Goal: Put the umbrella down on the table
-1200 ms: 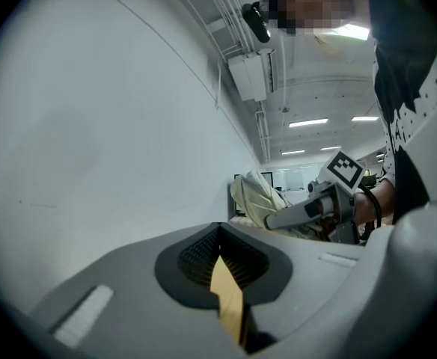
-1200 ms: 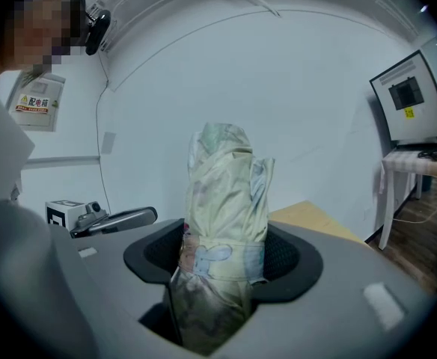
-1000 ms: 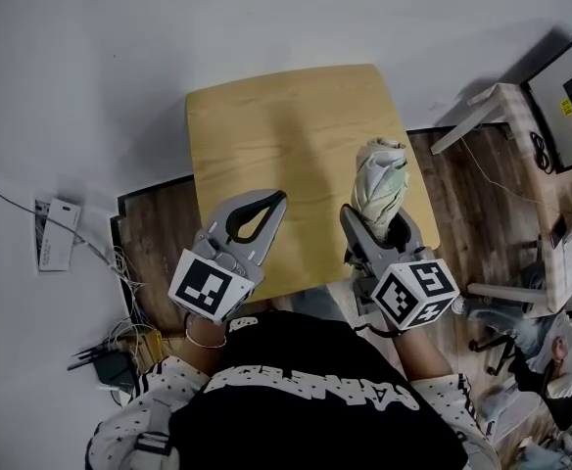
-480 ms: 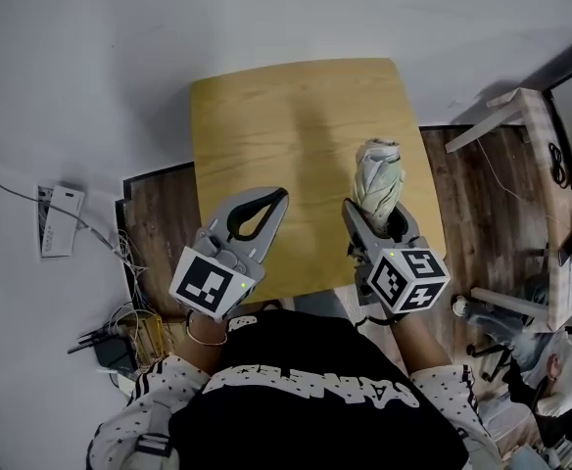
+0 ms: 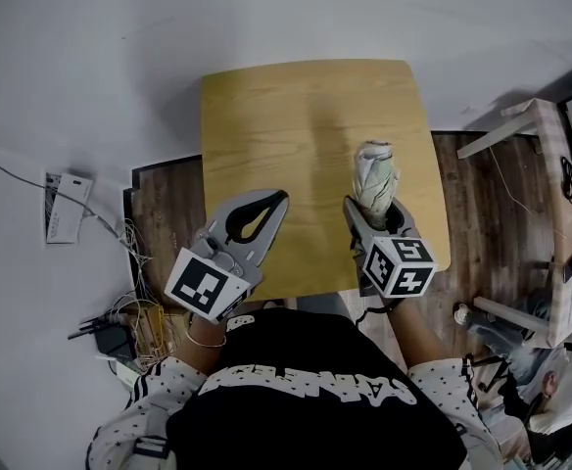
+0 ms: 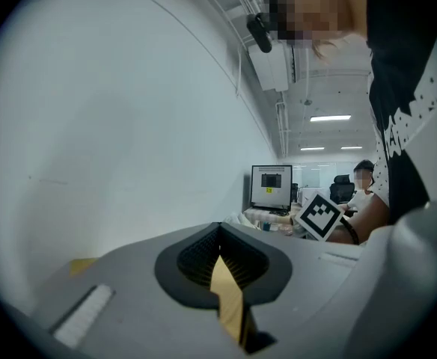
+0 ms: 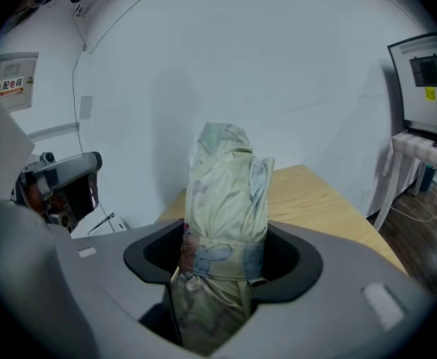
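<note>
Your right gripper (image 5: 376, 219) has barely shifted, fingers still clenched on the folded umbrella (image 5: 375, 172) over the table's (image 5: 286, 116) four o'clock area. The left gripper (image 5: 278, 200) is closed and empty. Lowering remains.

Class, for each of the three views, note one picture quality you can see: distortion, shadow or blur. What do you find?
Head view: soft, even light, with a faint shadow on the table. Left gripper view: fisheye with black corners, and the left gripper looks soft up close. Right gripper view: the same round vignette; the umbrella is fairly sharp and throws a dim shadow on the wall.
</note>
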`<action>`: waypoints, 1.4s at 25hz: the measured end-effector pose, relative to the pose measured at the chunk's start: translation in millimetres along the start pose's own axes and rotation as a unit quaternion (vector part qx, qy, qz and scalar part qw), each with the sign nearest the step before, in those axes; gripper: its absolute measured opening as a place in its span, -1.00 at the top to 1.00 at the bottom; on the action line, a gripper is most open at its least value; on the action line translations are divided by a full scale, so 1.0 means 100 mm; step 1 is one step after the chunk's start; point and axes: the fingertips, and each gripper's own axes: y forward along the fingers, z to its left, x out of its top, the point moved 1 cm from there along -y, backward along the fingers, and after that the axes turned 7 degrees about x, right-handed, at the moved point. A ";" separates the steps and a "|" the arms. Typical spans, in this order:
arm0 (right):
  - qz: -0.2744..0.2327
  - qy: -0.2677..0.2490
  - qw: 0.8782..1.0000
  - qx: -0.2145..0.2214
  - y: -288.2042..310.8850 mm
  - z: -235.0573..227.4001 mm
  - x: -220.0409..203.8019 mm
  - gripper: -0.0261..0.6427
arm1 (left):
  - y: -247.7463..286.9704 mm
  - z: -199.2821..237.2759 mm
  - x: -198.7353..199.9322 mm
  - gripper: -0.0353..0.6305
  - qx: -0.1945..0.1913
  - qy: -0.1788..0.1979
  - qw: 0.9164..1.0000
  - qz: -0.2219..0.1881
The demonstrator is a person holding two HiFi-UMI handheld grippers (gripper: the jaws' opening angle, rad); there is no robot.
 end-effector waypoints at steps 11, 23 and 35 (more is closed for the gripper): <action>0.048 0.013 0.999 0.002 0.26 -0.11 -0.24 0.03 | -0.06 -0.03 -0.04 0.90 0.001 0.005 0.999 0.045; 0.088 0.002 0.996 0.002 0.48 -0.17 -0.39 0.03 | -0.12 0.16 -0.08 0.90 0.037 0.006 0.998 0.057; 0.118 -0.005 0.993 -0.001 0.63 -0.25 -0.53 0.03 | -0.15 0.20 -0.13 0.90 0.050 0.015 0.996 0.074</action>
